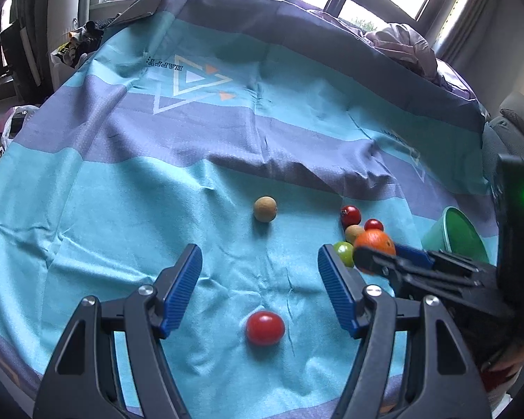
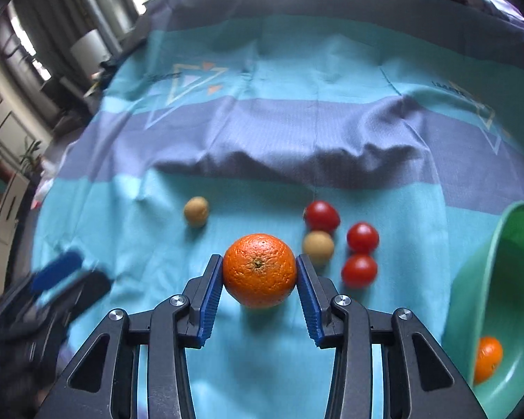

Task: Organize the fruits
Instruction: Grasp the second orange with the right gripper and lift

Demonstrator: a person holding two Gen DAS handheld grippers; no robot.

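Right gripper closed on the orange, pads touching both flanks, fruit not yet lifted off the bedsheet. To its right, a tilted green bowl already holding one orange: sorting barely begun. Just beyond, three red tomatoes and two tan fruits left loose. Only in the left view: left gripper wide and empty over another tomato, plus a green fruit.
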